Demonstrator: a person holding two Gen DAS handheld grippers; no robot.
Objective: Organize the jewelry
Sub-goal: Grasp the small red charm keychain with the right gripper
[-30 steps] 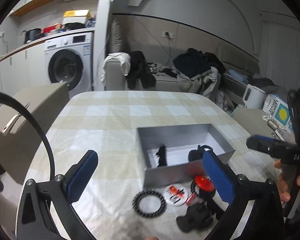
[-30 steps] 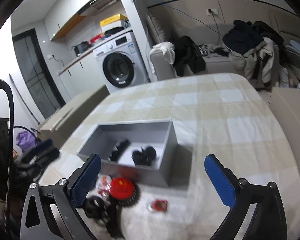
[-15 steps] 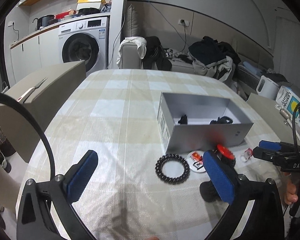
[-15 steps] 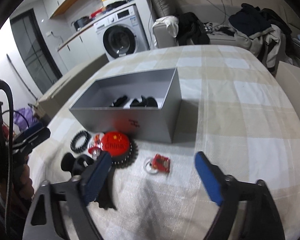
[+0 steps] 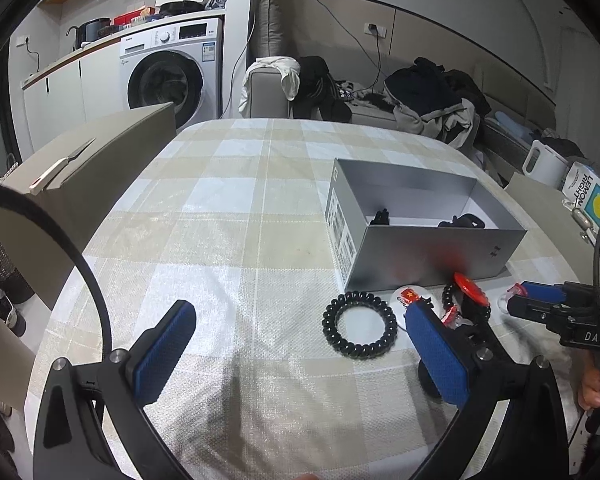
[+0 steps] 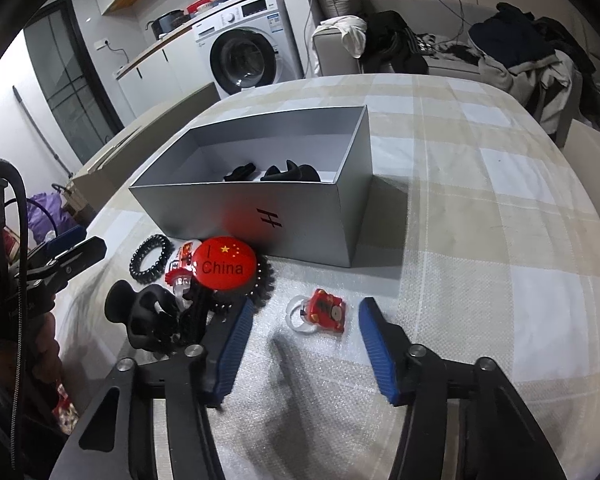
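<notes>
A grey open box stands on the checked tablecloth with two dark pieces inside. In front of it lie a red "China" badge, a black coil hair tie, black hair clips and a small red ring. My right gripper hangs low over the ring, which lies between its blue pads. Its jaws are closing and neither pad touches the ring. My left gripper is wide open above the cloth, with the hair tie just inside its right finger.
A beige chair back stands at the table's left edge. Behind the table are a washing machine and a sofa piled with clothes. A white kettle sits at the far right. A hand holds the right gripper's handle.
Both grippers have sunk toward the table and tipped further down. The right gripper's jaws have narrowed from wide open, and now bracket the red ring.
</notes>
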